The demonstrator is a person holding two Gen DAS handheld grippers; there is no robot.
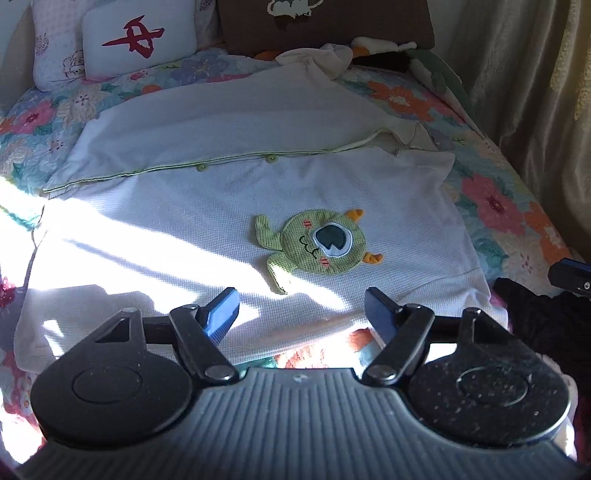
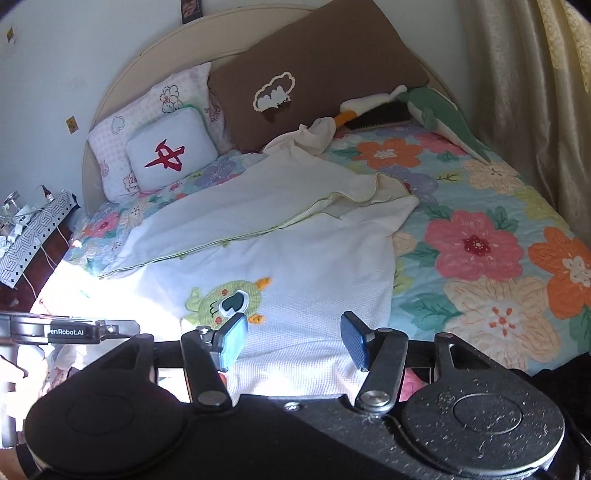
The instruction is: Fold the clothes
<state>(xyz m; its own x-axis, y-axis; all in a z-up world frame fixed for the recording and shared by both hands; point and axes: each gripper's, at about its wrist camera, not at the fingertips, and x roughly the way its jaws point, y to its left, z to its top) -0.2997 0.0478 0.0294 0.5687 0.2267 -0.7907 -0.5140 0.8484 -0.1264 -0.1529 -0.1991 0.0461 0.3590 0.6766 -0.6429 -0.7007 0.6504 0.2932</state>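
One white garment [image 1: 258,206], three pillows [image 2: 173,151] — two green buttons [image 1: 272,158].

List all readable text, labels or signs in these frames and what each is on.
"enRobot.AI", first letters cut off: on the left gripper, seen from the right wrist.
Red character, not legible to me: on the white pillow.
Wall stickers and poster: too small to read.

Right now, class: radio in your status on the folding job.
Left gripper open, empty. Right gripper open, empty. White garment spread on floral bedspread, one side folded over. Nothing in the way.
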